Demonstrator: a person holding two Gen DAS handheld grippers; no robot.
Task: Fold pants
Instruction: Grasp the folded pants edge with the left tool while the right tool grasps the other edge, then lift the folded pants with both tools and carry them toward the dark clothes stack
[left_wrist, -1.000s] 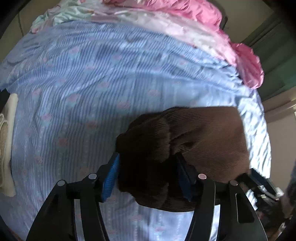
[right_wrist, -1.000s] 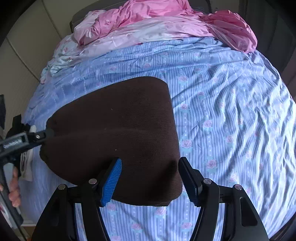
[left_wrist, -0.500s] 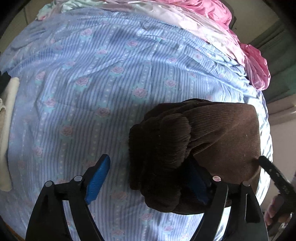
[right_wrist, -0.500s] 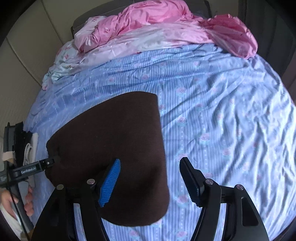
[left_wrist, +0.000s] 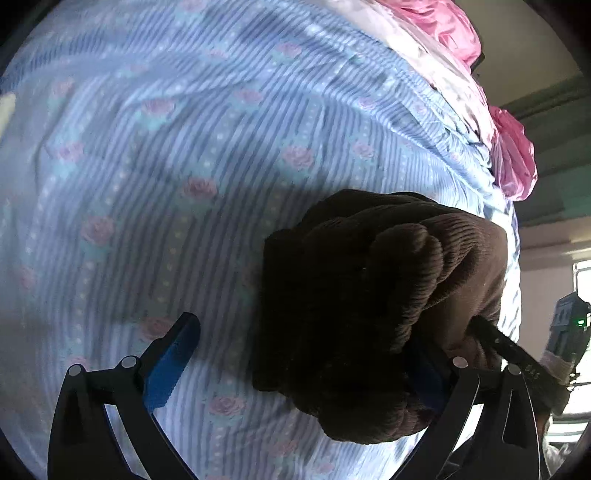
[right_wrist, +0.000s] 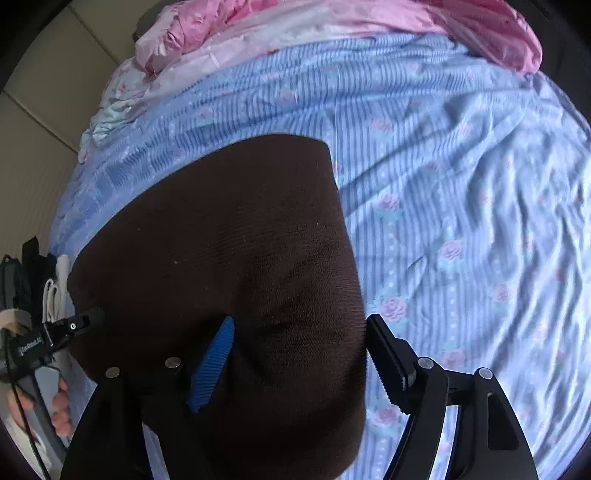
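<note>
Since 1 s ago L jaws have gone from clamped on the bunched cloth to spread wide, and R cam has dropped closer to the fabric. Left gripper (left_wrist: 295, 365): jaws apart, blue pad of one finger clear over the bedsheet (left_wrist: 155, 155), other finger buried behind/under the bunched end of the pants (left_wrist: 373, 306), so touching but not pinching. Right gripper (right_wrist: 299, 354): jaws spread too, straddling the near right edge of the pants (right_wrist: 229, 251); can't tell if the pads actually press cloth. Pants = dark brown corduroy, already folded into a flat block on the bed w/ striped floral sheet, pink duvet (right_wrist: 332, 26) piled at far end. Long axis of block runs roughly L-R betw the two grippers; L has the lumpy bunched end right at its jaws, R has the flat end, so each is at its own end, next move prob depends on re-gripping that lump w/ L. Hidden: near edge of pants cut off under R fingers, layer count unreadable, fabric very dark. L view motion-blurred.
</note>
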